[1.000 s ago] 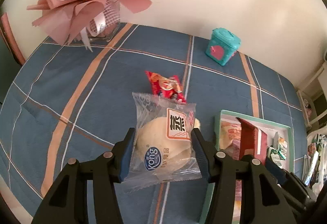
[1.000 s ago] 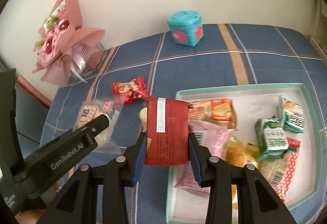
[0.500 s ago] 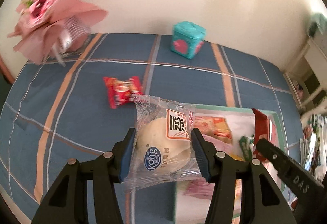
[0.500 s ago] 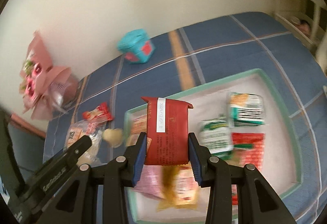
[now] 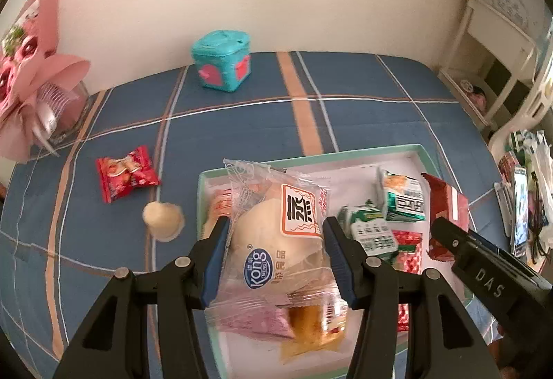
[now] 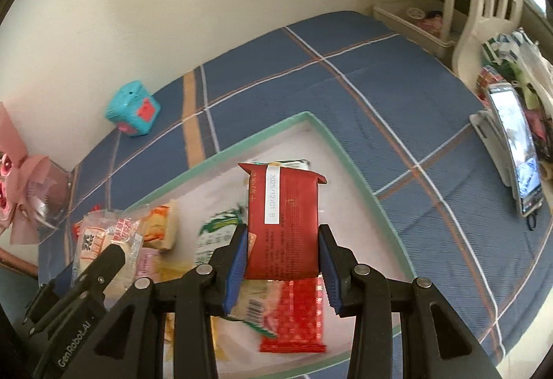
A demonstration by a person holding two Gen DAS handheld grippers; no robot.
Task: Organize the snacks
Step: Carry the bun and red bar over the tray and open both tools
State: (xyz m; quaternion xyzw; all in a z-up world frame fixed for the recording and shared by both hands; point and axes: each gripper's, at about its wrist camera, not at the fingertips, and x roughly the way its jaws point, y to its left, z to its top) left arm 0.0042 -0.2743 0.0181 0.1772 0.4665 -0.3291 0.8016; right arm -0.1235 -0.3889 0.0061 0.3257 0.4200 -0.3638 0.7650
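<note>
At the far left a pink flower bunch (image 5: 31,74) stood by the wall on the blue checked cloth (image 5: 345,123). A small teal tin (image 5: 221,59) with pink hearts sat further along, near the wall. In front of it a red candy packet (image 5: 126,173) lay flat on the cloth, and just beside that sat a little pale round sweet (image 5: 163,220). Both were outside the tray.

Next came the left gripper (image 5: 274,252). Its two blue pads were pressed on the sides of a clear bun packet (image 5: 276,233), so it was clamped on the bun. The bun hung over the left end of the white tray (image 5: 420,150) with the green rim. Under it lay a pink packet (image 5: 255,318) and a yellow one (image 5: 311,327).

In the middle of the tray lay two green and white packets (image 5: 402,197) and a red patterned packet (image 6: 300,313).

Then came the right gripper (image 6: 281,261). Its pads were squeezed tight on a dark red packet (image 6: 283,223) with a white date strip, held upright over the right part of the tray.

At the far right a phone (image 6: 515,150) leaned on a stand on the cloth, well apart from the tray. White furniture (image 6: 484,2) stood behind it.
</note>
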